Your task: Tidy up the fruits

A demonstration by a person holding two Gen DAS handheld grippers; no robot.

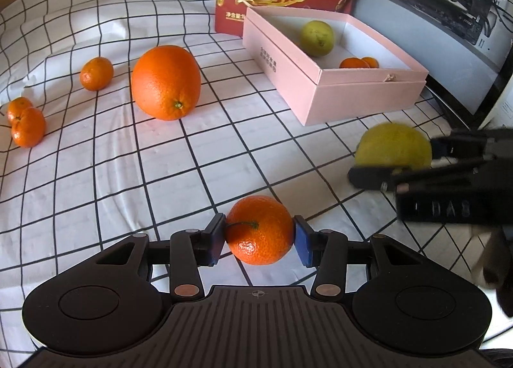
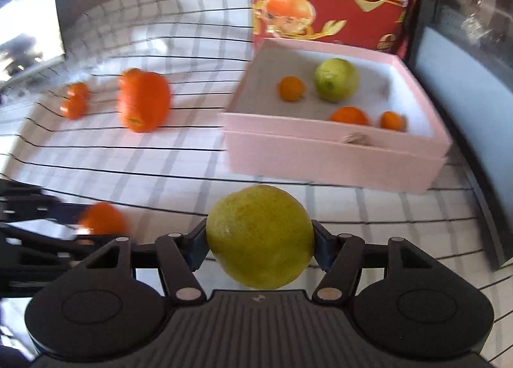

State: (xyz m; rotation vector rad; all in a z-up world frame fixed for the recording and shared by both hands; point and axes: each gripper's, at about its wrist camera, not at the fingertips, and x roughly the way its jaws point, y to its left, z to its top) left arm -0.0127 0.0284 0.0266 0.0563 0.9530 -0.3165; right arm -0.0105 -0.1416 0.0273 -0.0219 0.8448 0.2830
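While gripped, mandarin (image 1: 259,229) stem leftward, axis crosswise.

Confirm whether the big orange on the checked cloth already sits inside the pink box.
No. The big orange rests on the checked cloth, left of the pink box.

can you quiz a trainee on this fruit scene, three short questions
1. True or false: the left gripper grips a mandarin.
2. Which fruit is in the right gripper? A banana, B yellow-green fruit, C big orange
3. How many fruits lie in the pink box, seen from the right wrist?

Key: 1 true; 2 B; 3 four, one yellow-green and three small orange ones.
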